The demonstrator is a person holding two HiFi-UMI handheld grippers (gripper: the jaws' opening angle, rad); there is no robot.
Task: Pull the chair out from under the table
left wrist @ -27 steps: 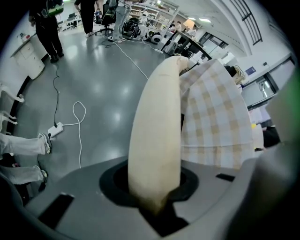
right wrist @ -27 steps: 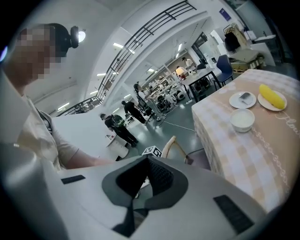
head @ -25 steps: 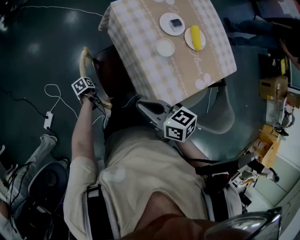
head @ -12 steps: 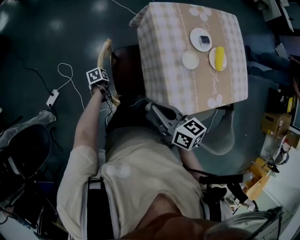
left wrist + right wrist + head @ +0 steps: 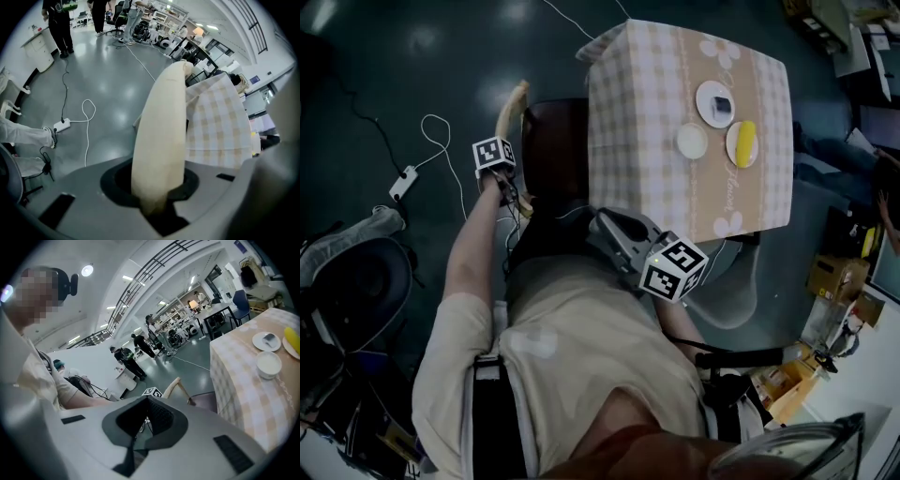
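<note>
The left gripper (marker cube uppermost) is clamped on the chair's pale curved back rail, which rises from between the jaws. The chair stands just left of the table. Its dark seat is partly under the checked cloth, and the legs and the seat's covered side are hidden. The right gripper is clenched on nothing, over the person's torso beside the table's near corner and apart from the chair. What lies on the plates is hard to make out.
</note>
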